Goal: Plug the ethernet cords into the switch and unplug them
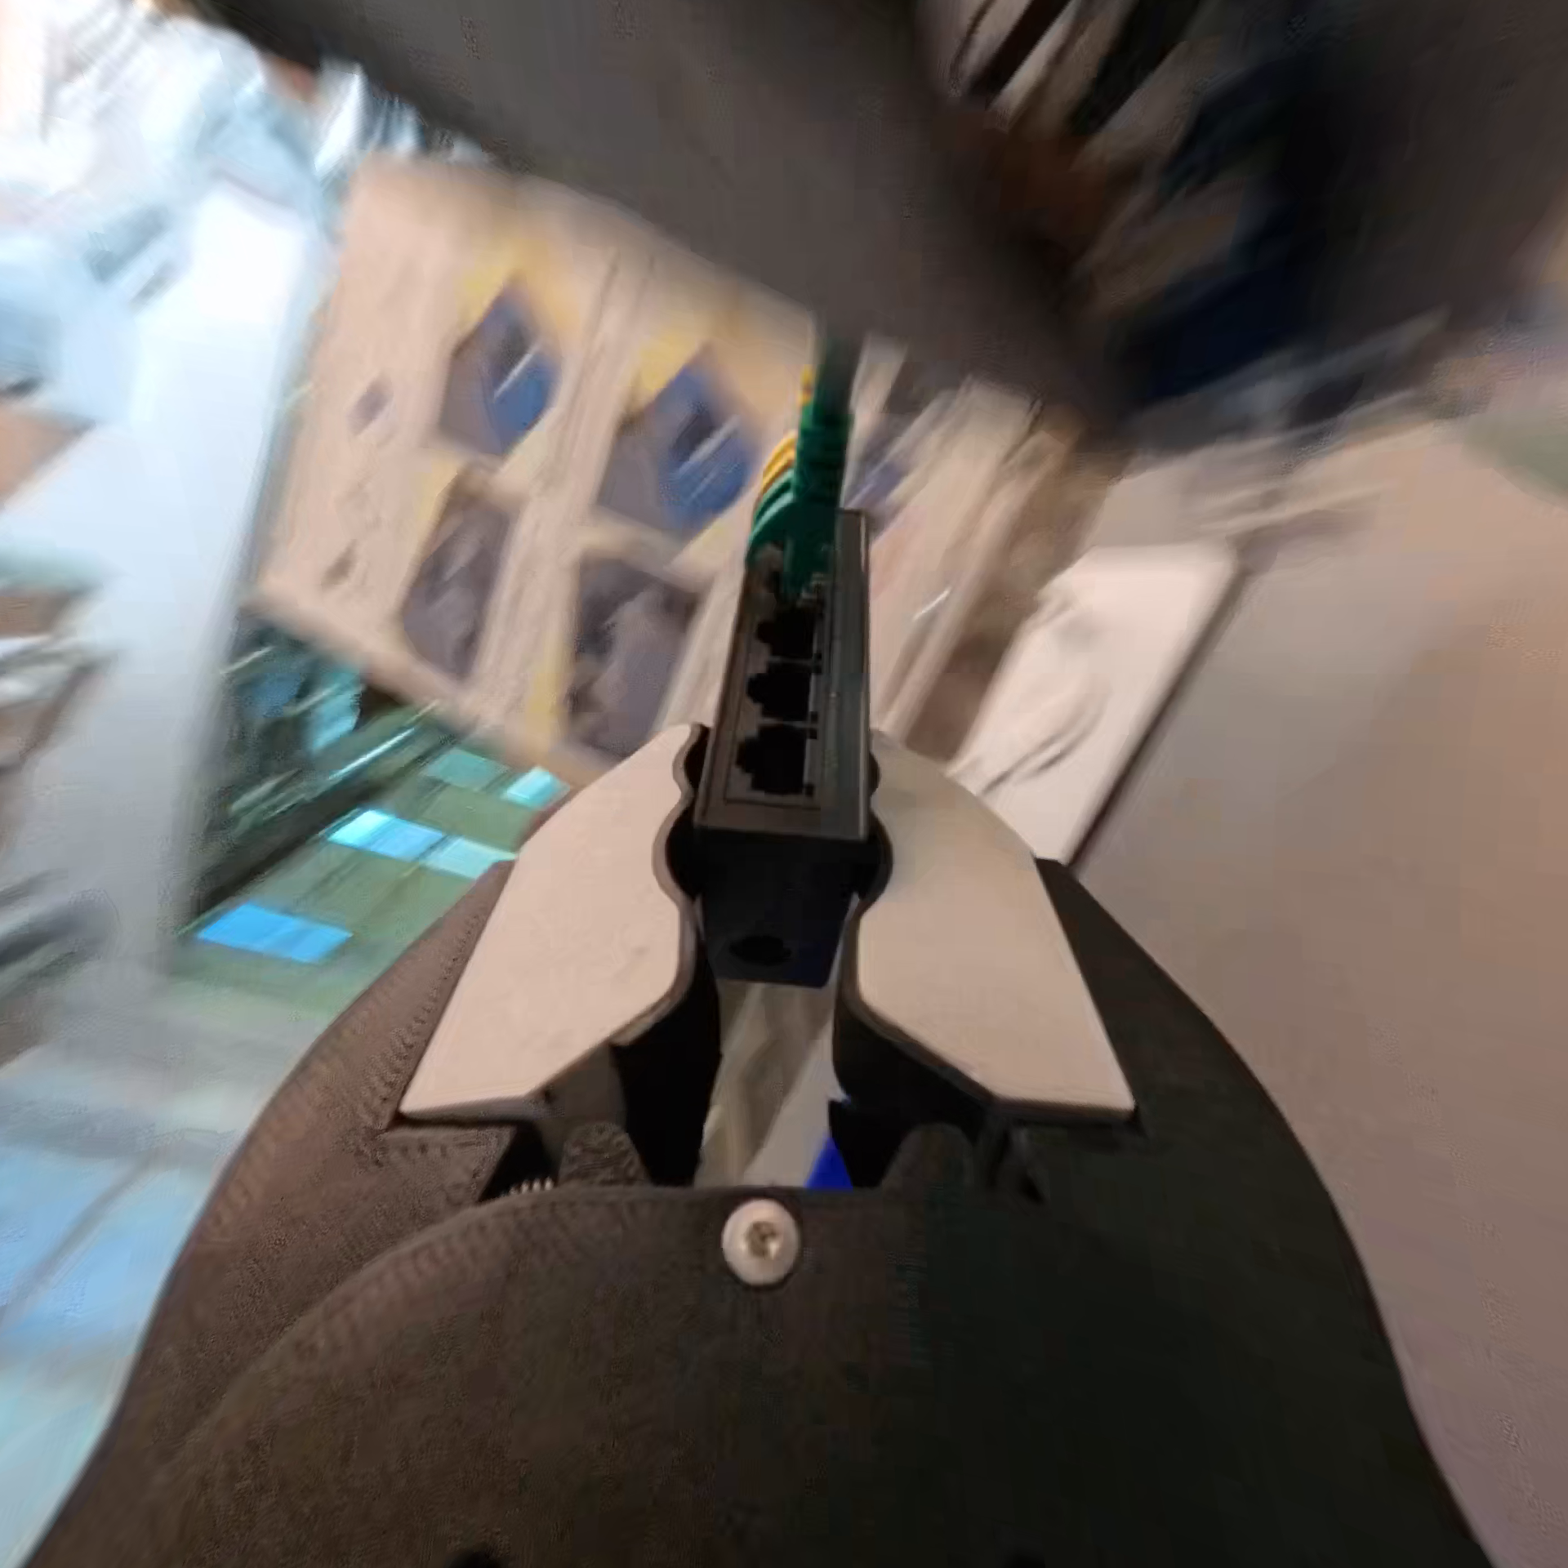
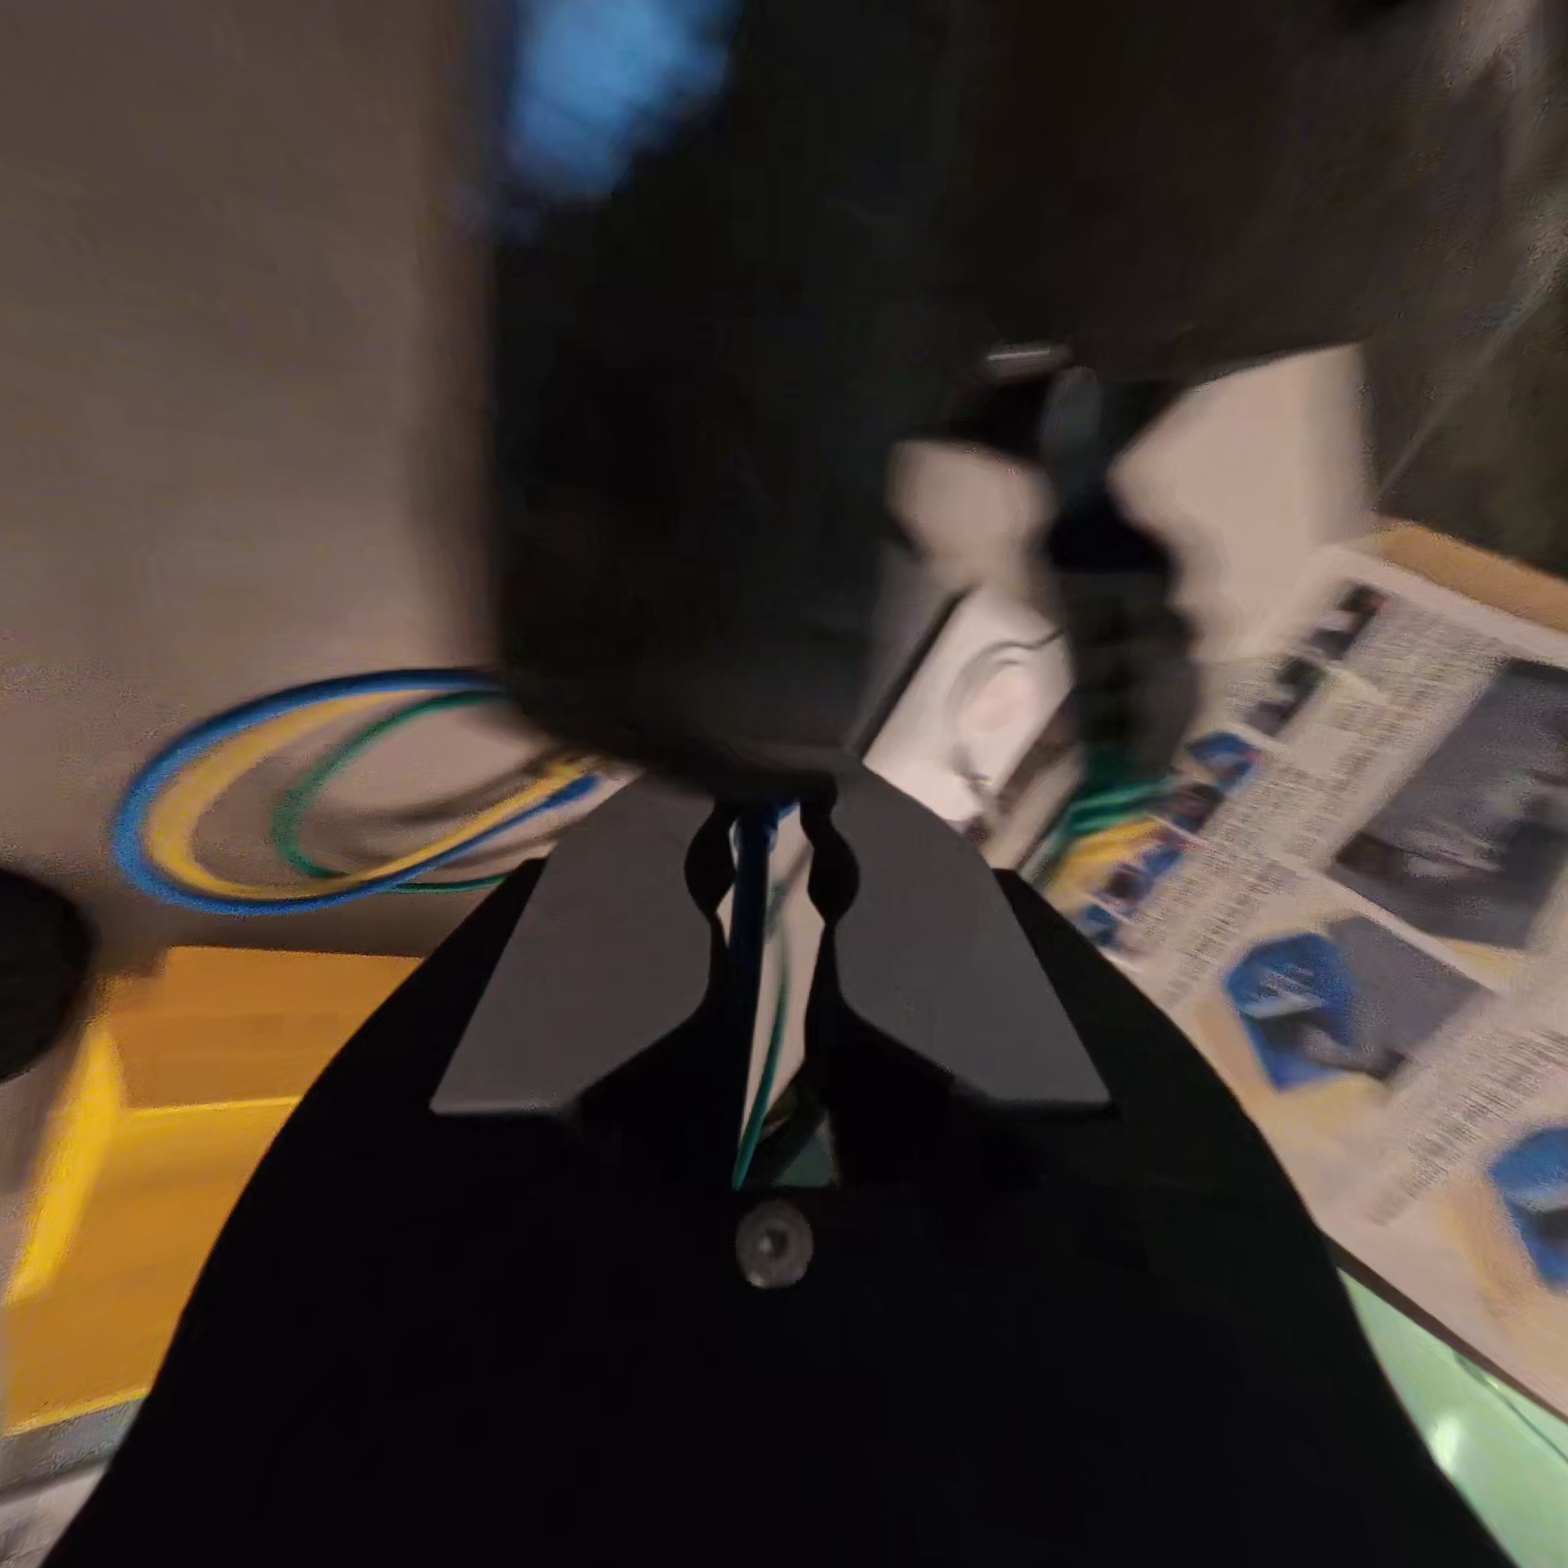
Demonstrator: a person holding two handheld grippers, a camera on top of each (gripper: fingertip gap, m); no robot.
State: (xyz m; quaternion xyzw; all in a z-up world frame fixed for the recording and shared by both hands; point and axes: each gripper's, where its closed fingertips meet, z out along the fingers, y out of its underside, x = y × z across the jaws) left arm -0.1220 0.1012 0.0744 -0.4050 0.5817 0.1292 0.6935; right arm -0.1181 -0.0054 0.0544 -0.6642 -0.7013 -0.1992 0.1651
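Black switch (image 1: 785, 764) sits clenched in the left gripper (image 1: 781, 814), green cord (image 1: 810, 475) and yellow cord (image 1: 776, 467) plugged far. Right gripper (image 2: 768, 836) pinches the blue cord (image 2: 751, 899); likely next, align it with an empty port.

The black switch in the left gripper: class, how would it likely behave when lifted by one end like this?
Probably rigid: the switch juts straight from the left gripper. Likely light, held by one end. The plugged green cord may tug it.
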